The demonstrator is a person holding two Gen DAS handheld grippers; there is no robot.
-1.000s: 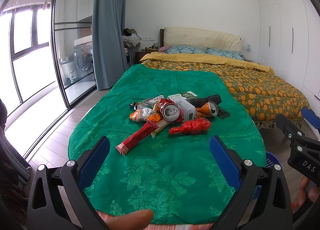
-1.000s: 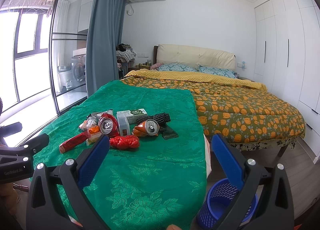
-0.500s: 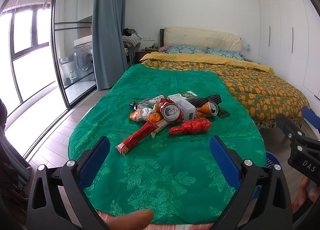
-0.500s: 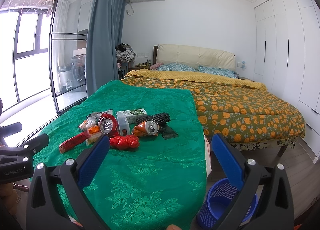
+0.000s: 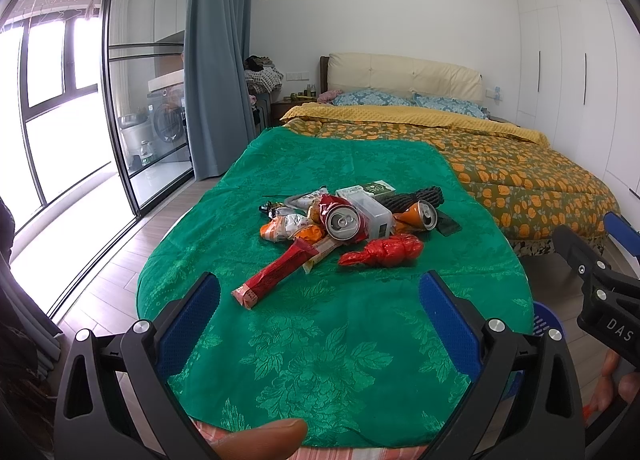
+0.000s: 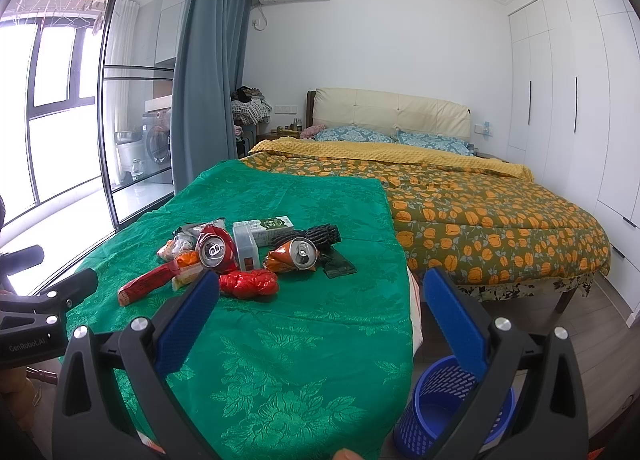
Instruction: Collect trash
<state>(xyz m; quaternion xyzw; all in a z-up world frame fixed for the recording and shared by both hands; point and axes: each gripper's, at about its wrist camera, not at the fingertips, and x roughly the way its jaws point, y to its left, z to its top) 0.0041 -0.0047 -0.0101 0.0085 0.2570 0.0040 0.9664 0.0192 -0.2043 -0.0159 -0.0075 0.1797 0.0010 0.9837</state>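
A bedroom table under a green floral cloth (image 5: 320,348) carries a heap of trash at its middle: a crushed red can (image 5: 342,220), an orange can (image 5: 420,214) and a long red wrapper (image 5: 276,270). The left gripper (image 5: 320,300) and right gripper (image 6: 320,300) both hover spread wide and empty near the table's close edge. A blue mesh plastic bin (image 6: 436,408) stands on the floor just beside the table's right side.

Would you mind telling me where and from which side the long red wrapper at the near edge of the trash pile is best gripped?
Grip the long red wrapper at its near free end, which juts clear of the pile toward the left gripper. It lies flat and slanted on the green cloth, so I would come from above with the fingers across its narrow width. Its far end is tucked among other trash.
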